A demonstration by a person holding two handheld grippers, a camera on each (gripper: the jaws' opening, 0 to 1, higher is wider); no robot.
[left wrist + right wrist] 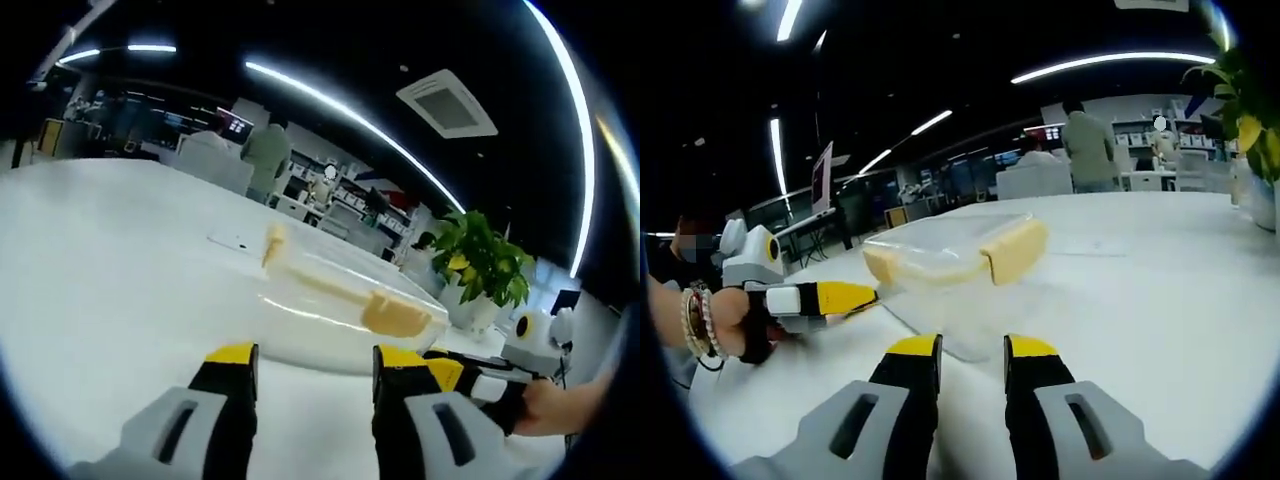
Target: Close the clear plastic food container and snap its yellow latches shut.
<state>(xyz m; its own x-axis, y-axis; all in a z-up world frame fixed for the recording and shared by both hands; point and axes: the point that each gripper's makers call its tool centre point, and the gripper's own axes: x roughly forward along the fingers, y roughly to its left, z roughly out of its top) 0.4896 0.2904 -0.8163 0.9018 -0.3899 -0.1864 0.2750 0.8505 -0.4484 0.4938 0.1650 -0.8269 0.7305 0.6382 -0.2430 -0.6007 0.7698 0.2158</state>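
The clear plastic container (pixel 330 300) lies on the white table (pixel 110 280) just beyond my left gripper (pixel 315 362), which is open with nothing between its yellow tips. Two yellow latches (pixel 395 315) stick out from its rim. In the right gripper view the container (pixel 940 262) sits ahead of my right gripper (pixel 972 350), whose jaws stand a little apart and hold nothing. One yellow latch (pixel 1015 250) faces this side. The right gripper (pixel 475 375) enters the left gripper view beside the container's near corner. The left gripper (pixel 830 297) reaches toward the container's left end.
A leafy plant (pixel 485 260) in a white pot stands at the table's far side, with a small white and yellow device (pixel 530 335) beside it. A hand with bracelets (pixel 715 320) holds the left gripper. A person (pixel 1087 145) stands among desks and shelves behind the table.
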